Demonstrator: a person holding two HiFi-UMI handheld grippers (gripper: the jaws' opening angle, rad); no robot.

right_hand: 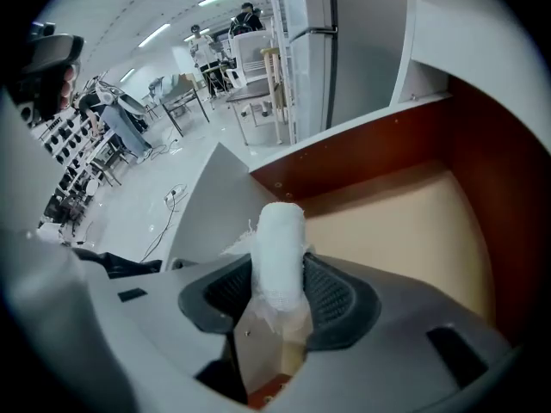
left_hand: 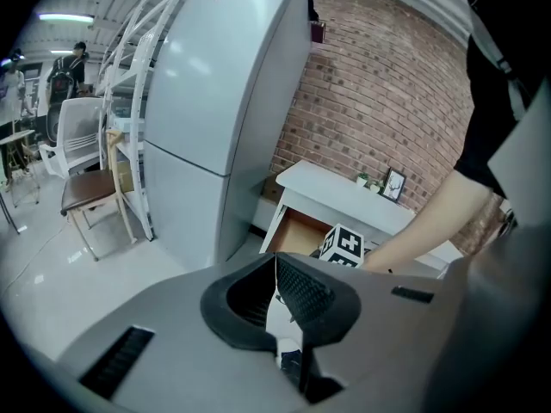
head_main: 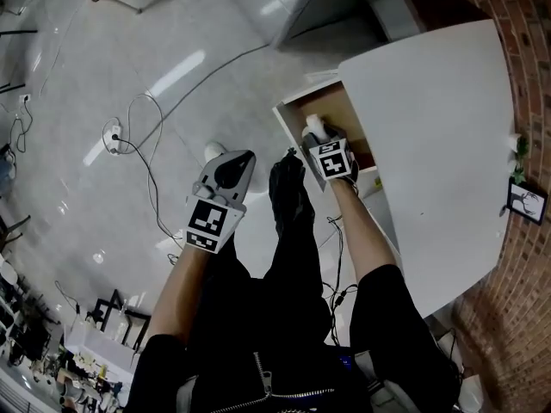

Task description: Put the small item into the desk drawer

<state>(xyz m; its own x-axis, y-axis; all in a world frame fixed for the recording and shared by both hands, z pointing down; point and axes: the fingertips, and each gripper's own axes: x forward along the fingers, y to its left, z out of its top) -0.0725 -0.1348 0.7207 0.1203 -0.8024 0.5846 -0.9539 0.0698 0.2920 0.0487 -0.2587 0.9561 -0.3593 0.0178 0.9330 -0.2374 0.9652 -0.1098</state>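
My right gripper (right_hand: 280, 292) is clamped on the small item (right_hand: 280, 246), a white roll of gauze-like cloth with frayed edges. Both ribbed pads press its lower half and its rounded top sticks out past the jaw tips. The gripper points steeply down into the open desk drawer (right_hand: 405, 231), so the roll hangs above the pale drawer floor, inside the brown walls, nearer the front corner than the back. I cannot tell whether the roll touches the floor of the drawer.

From the head view, the right gripper (head_main: 331, 157) sits over the drawer (head_main: 343, 108), with the roll (head_main: 313, 126) showing white just ahead of its marker cube. The drawer is pulled out from the white desk (head_main: 430, 144), which stands against a brick wall (head_main: 516, 24).

My left gripper (left_hand: 277, 269) has its jaws drawn together at the tips with nothing between them. It (head_main: 225, 175) hangs well apart from the drawer, over the grey floor beside my leg. Its own view looks past the jaws toward the desk, a framed picture (left_hand: 393, 184) on the desktop, and a tall grey cabinet (left_hand: 224, 119) to the left.
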